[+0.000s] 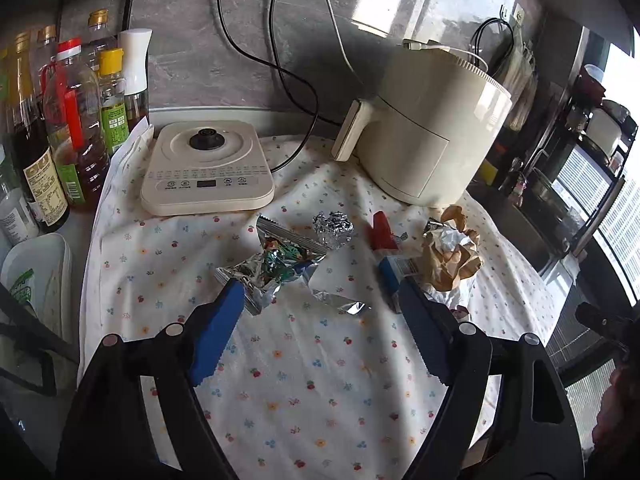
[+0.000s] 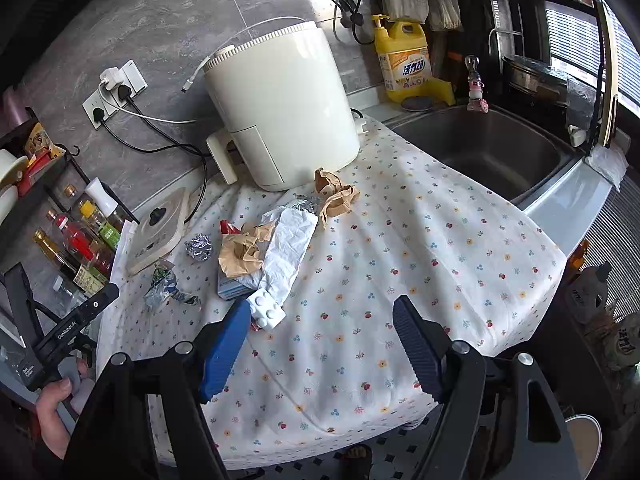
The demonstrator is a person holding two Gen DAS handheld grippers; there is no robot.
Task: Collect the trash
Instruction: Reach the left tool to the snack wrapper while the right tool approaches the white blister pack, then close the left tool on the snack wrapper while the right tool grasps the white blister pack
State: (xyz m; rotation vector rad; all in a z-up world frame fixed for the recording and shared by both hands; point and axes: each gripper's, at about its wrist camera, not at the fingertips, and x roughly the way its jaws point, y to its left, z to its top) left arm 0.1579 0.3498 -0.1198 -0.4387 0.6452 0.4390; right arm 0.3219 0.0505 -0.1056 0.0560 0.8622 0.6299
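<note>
My left claw (image 1: pixel 316 300) hangs released over the floral tabletop (image 1: pixel 312 392), nothing between its jaws, with the crinkled foil wrapper (image 1: pixel 276 268) right at its blue fingertip. My right claw (image 2: pixel 320 320) is released too, holding nothing, and a white blister pack (image 2: pixel 268 310) sits just beside its left finger. The trash is bunched mid-tabletop: foil ball (image 1: pixel 333 229), brown paper wad (image 1: pixel 452 260), small carton (image 2: pixel 234 286). I reckon I'm on the approach, so next is dropping onto one piece and clenching. Plenty of bare cloth near me; the air fryer (image 2: pixel 288 108) crowds the far side and the sink (image 2: pixel 492 152) lies right.
</note>
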